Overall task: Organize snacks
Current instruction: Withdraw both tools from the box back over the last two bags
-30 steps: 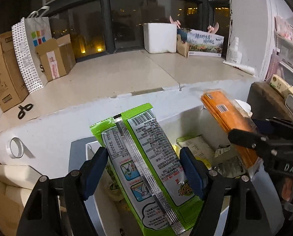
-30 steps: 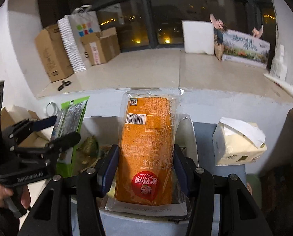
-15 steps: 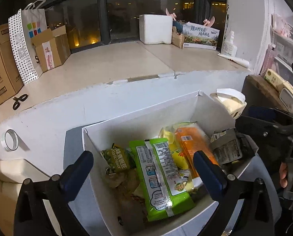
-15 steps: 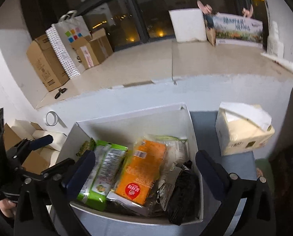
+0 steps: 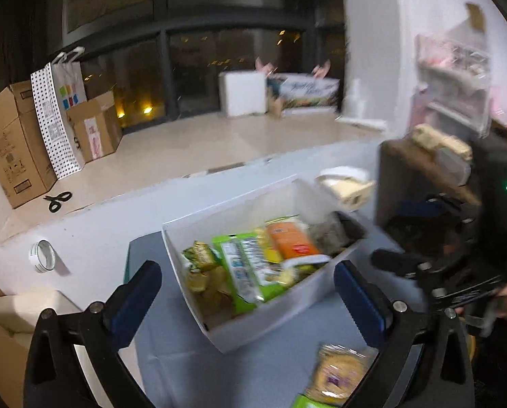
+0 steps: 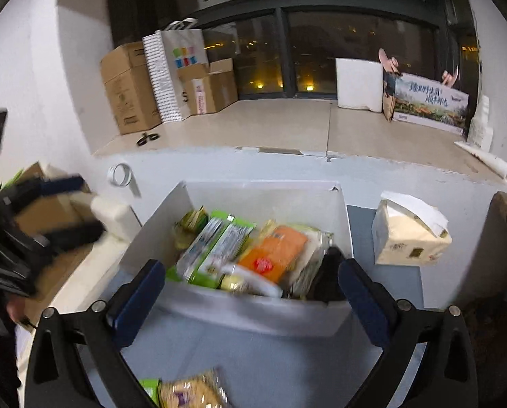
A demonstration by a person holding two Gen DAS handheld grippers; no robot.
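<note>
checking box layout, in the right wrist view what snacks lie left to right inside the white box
small green-yellow packet → long green packet → orange packet → black packet, at the right wall of the white box.

You can't read much: most print is too blurred or small. The printed box on the window ledge at right carries large white Chinese characters, not sharp enough to copy, and the small cardboard box at left shows a big "S" at its lower edge beside a pink-printed label. The orange snack pack has a red round logo, the green pack a barcode and fine print, both illegible.
</note>
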